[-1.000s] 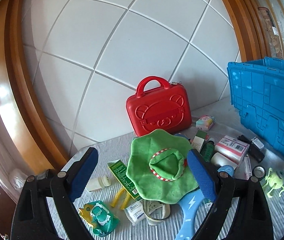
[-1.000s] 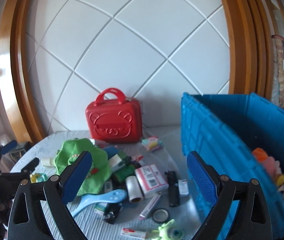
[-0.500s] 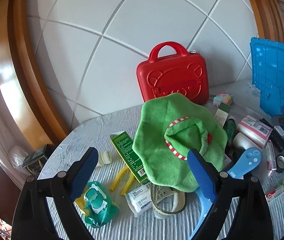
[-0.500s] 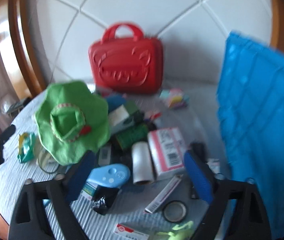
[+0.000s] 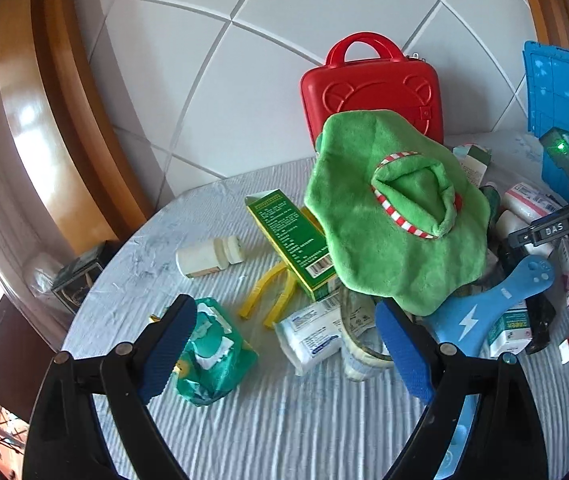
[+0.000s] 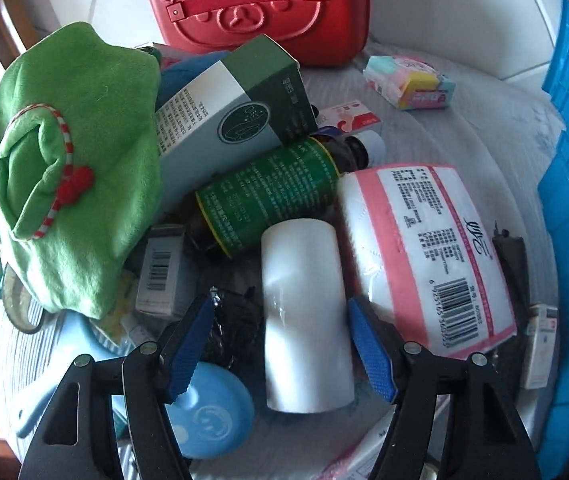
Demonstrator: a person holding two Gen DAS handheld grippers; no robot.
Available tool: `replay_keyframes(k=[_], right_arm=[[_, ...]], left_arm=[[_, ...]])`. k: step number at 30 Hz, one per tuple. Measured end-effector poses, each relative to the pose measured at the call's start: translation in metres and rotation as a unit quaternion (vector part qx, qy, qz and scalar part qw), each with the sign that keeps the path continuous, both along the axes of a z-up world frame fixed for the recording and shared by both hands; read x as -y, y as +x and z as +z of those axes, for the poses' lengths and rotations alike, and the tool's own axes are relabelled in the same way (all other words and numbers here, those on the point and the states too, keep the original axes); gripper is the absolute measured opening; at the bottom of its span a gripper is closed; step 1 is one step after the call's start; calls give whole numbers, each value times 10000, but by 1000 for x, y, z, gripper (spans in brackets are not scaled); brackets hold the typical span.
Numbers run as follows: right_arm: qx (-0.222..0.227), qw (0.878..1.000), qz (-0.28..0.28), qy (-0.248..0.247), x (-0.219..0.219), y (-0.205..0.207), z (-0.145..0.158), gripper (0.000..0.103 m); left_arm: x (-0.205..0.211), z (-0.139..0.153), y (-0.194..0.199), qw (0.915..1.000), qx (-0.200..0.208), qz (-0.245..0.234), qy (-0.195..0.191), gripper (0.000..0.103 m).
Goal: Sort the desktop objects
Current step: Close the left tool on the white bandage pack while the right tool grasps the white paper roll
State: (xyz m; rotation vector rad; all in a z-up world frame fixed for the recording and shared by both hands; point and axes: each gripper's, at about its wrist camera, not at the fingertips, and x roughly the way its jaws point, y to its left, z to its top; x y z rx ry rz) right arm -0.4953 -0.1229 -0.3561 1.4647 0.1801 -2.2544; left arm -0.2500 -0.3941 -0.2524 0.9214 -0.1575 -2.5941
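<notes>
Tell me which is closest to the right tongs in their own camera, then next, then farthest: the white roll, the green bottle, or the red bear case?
1. White roll: lying between the open right tongs.
2. Green bottle: on its side just beyond the roll.
3. Red bear case: at the back, by the wall.

The left gripper (image 5: 284, 350) hangs with jaws spread over the desk (image 5: 284, 432). A green plush hat (image 5: 396, 216) lies over the clutter before a red case (image 5: 372, 88) at the desk's far edge; a white bottle (image 5: 208, 258) lies toward its left edge.
</notes>
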Motion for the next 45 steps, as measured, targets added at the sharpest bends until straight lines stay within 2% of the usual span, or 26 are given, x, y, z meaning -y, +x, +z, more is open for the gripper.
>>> replay_keyframes(k=[3, 6, 8, 11, 13, 15, 17, 19, 22, 24, 27, 30, 33, 34, 35, 36, 37, 39, 41, 44, 45], right_arm=[[190, 9998, 44, 45, 1, -7, -2, 67], [432, 9990, 56, 85, 2, -15, -7, 67], [747, 9970, 9, -193, -2, -24, -14, 70], [639, 9979, 82, -96, 1, -26, -13, 70], [623, 9980, 113, -87, 5, -25, -15, 74], [602, 9981, 127, -93, 6, -22, -13, 76], [580, 9981, 159, -93, 5, -19, -14, 76], [558, 9983, 139, -89, 5, -17, -13, 76], [523, 9986, 112, -61, 6, -14, -13, 76], [508, 9987, 53, -52, 6, -11, -13, 76], [480, 9988, -38, -5, 7, -8, -12, 76], [436, 9990, -85, 77, 11, -2, -11, 76], [413, 9990, -125, 125, 13, 3, -11, 76], [405, 9990, -140, 128, 13, 5, -10, 76], [394, 9990, -143, 139, 13, 7, -10, 76], [391, 9990, -156, 143, 13, 9, -10, 77], [392, 9990, -183, 136, 12, 11, -10, 77], [355, 9990, -227, 135, 13, 14, -10, 77], [349, 9989, -266, 153, 16, 15, -12, 80], [309, 9987, -278, 290, 23, 17, -14, 83], [293, 9986, -255, 351, 26, 18, -14, 84]], left_arm=[[-15, -4, -4, 9994, -58, -269, 221, 92], [-33, -8, -7, 9983, 2, -582, 59, 92], [-36, -10, -7, 9979, 56, -649, -62, 92], [-25, -14, -7, 9977, 162, -653, 8, 92], [-12, -20, -14, 9971, 303, -685, 139, 92], [6, -26, -18, 9939, 436, -949, 357, 92], [20, -31, -21, 9899, 621, -1240, 304, 92], [29, -38, -26, 9807, 978, -1678, 207, 92], [33, -51, -28, 9593, 1411, -2440, -149, 92], [37, -61, -35, 9470, 1647, -2747, -245, 92], [46, -72, -54, 9384, 1749, -2978, -46, 92], [57, -78, -72, 9279, 1782, -3249, 420, 92], [64, -87, -81, 9109, 1962, -3585, 576, 91], [67, -89, -82, 9059, 2036, -3666, 595, 89], [71, -92, -82, 8985, 2136, -3783, 633, 78], [74, -95, -82, 8928, 2234, -3857, 654, 73], [78, -98, -83, 8895, 2319, -3885, 640, 73], [83, -105, -87, 8899, 2387, -3846, 556, 71], [81, -109, -96, 8887, 2319, -3897, 679, 71], [69, -118, -106, 8840, 2324, -4003, 651, 74], [69, -118, -110, 8832, 2285, -4024, 767, 75]])
